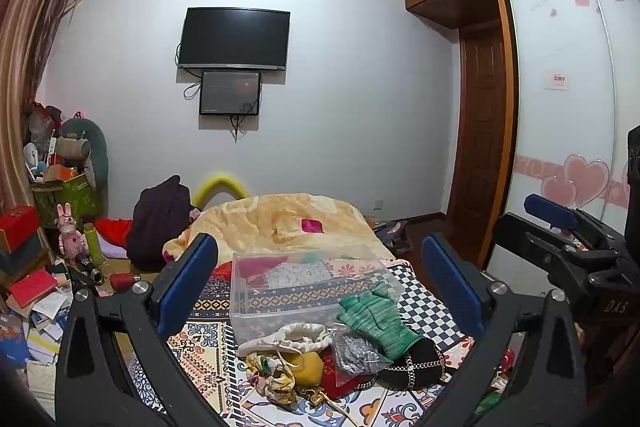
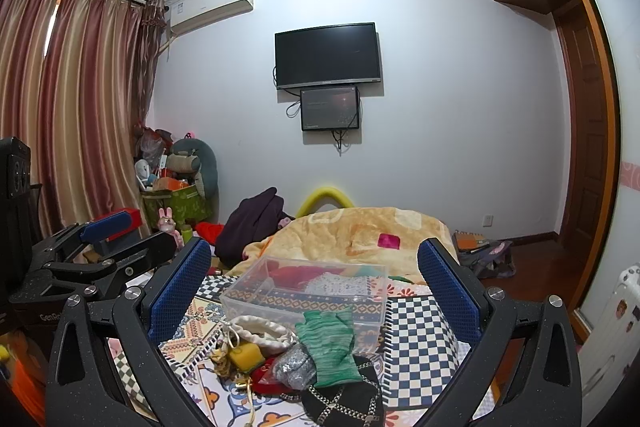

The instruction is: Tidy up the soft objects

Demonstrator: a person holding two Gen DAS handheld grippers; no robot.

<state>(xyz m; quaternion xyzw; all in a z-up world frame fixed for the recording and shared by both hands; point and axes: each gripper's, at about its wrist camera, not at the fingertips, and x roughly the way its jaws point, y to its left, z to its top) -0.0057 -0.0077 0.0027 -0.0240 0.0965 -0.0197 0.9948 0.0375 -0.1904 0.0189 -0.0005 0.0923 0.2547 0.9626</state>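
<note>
A heap of soft things lies on the patterned bedspread: a green knit glove (image 1: 376,319) (image 2: 328,343), a cream drawstring pouch (image 1: 296,337) (image 2: 260,333), a yellow sponge (image 1: 308,367) (image 2: 246,355), a floral scrunchie (image 1: 270,377), a silver glitter pouch (image 1: 356,351) (image 2: 294,367), and a black chain-trimmed bag (image 1: 416,363) (image 2: 344,397). A clear plastic box (image 1: 304,291) (image 2: 308,291) stands just behind them, empty. My left gripper (image 1: 320,275) and right gripper (image 2: 316,273) are both open and empty, hovering above the heap.
A folded orange blanket (image 1: 288,219) and a dark garment (image 1: 160,219) lie farther back on the bed. Boxes, toys and papers (image 1: 44,267) crowd the floor at left. The wardrobe (image 1: 560,87) and door stand at right. The other gripper (image 1: 568,239) (image 2: 96,247) shows beside each view.
</note>
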